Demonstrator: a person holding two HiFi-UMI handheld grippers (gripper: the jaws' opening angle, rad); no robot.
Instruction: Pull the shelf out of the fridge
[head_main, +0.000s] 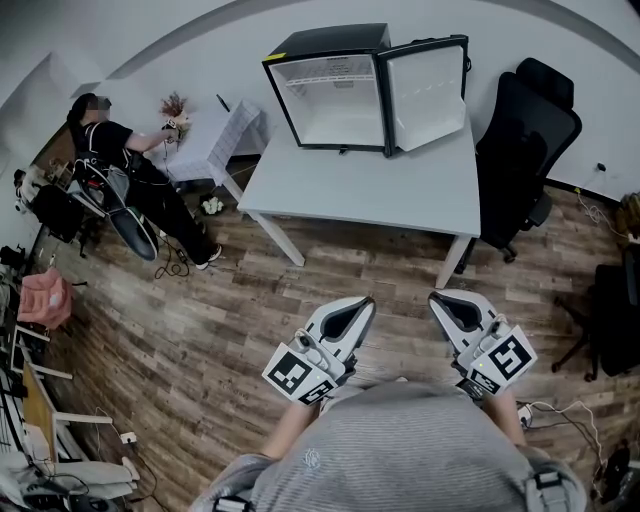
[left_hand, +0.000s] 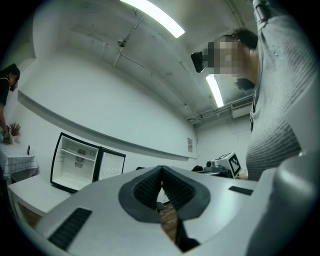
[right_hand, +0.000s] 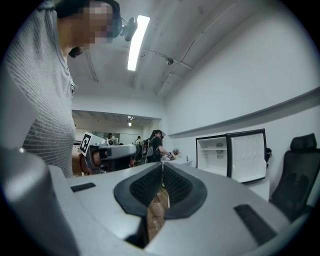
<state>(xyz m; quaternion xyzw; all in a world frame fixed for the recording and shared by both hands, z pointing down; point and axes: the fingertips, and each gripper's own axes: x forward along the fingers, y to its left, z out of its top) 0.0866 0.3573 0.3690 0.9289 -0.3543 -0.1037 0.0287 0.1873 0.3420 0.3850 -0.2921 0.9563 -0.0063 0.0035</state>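
A small black fridge (head_main: 335, 90) stands on the white table (head_main: 380, 185) with its door (head_main: 425, 95) swung open to the right. A thin white shelf (head_main: 322, 80) lies across the upper part of its white interior. Both grippers hang over the wooden floor close to my body, well short of the table. My left gripper (head_main: 358, 303) is shut with nothing held, and so is my right gripper (head_main: 445, 298). In the left gripper view the left gripper (left_hand: 161, 167) has the fridge (left_hand: 75, 162) far off to the left. In the right gripper view the right gripper (right_hand: 162, 165) has the fridge (right_hand: 230, 155) off to the right.
A black office chair (head_main: 525, 140) stands right of the table. At the left a person (head_main: 120, 160) sits by a small table with a checked cloth (head_main: 215, 140). Cables and clutter lie along the left and right edges of the floor.
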